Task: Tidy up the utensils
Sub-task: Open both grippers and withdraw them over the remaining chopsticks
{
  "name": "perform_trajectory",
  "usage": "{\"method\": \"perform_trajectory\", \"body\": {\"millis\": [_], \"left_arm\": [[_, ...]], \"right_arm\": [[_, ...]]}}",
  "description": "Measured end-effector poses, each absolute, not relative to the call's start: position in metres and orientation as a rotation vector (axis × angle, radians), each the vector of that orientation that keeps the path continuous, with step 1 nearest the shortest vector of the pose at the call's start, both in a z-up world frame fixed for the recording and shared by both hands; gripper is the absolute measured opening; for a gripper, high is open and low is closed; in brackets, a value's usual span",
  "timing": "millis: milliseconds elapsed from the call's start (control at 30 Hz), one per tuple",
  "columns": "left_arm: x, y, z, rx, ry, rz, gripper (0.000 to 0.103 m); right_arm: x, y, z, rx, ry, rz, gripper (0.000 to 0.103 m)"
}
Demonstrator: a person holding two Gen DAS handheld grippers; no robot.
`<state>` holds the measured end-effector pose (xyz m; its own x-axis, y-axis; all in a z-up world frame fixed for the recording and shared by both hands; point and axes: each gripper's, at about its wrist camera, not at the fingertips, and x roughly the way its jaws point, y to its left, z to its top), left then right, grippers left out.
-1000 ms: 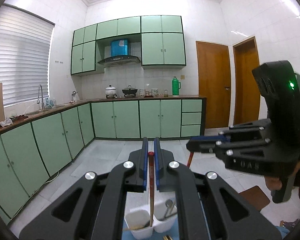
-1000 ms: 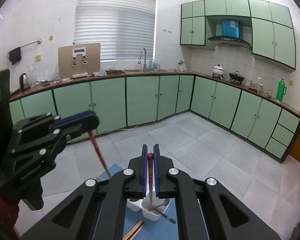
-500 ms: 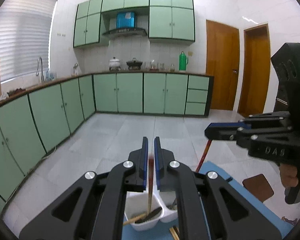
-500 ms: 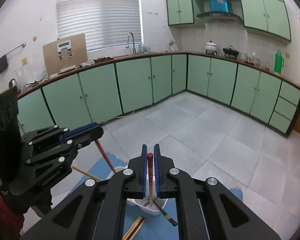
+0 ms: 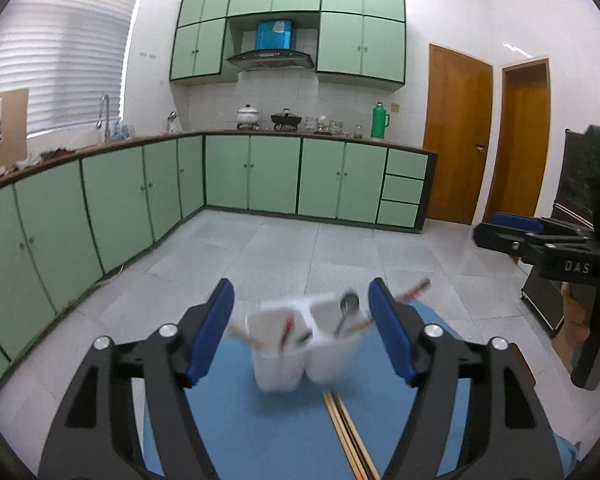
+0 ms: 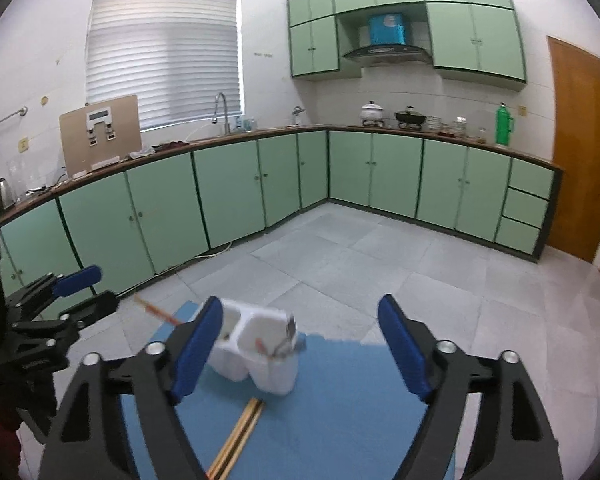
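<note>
White plastic, the two-cup holder (image 5: 306, 344) stands on the blue mat (image 5: 240, 432), and both red-tipped chopsticks (image 5: 287, 330) now lean loose inside it with a spoon (image 5: 347, 308). The left gripper (image 5: 302, 332) and the right gripper (image 6: 300, 354) have just been opening; each set of jaws stands wide, pads clear of everything, with the holder seen in the gap between them but not touched. A second ago each gripper was clamped on a single upright chopstick held above the cups. Both sticks have since dropped in, so this pair looks delivered.

Compared with the earlier frames, both views sit lower and closer to the mat, and the holder fills more of the picture. It is blurred, so which cup each stick landed in I cannot tell for certain; one red-tipped stick (image 5: 414, 287) pokes out to the right past the left gripper's pad. Seen from the left view, the right gripper hangs to the right, well apart from the holder.

Near the holder, a wooden pair (image 6: 240, 432) lies flat on the mat, not yet put away, likely the next pick.
</note>
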<state>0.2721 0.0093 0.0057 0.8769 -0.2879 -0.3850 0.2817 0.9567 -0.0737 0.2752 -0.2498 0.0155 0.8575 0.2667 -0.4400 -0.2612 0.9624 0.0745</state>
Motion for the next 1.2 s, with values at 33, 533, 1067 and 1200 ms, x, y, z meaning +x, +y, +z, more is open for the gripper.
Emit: {"method": "perform_trajectory", "body": {"millis": [33, 533, 1067, 1200], "left_arm": [[0.261, 0.012, -0.004, -0.020, 0.420, -0.295, 0.071], [0.177, 0.024, -0.166, 0.004, 0.813, -0.200, 0.074], [0.166, 0.017, -0.191, 0.017, 0.866, -0.191, 0.079], [0.163, 0.016, -0.192, 0.022, 0.869, -0.199, 0.079]], "right_arm": [[0.265, -0.250, 0.007, 0.014, 0.470, 0.271, 0.082], [0.164, -0.199, -0.171, 0.037, 0.784, 0.219, 0.084], [0.161, -0.165, -0.217, -0.071, 0.898, 0.168, 0.083], [0.161, -0.182, -0.214, -0.069, 0.897, 0.119, 0.083]]}}
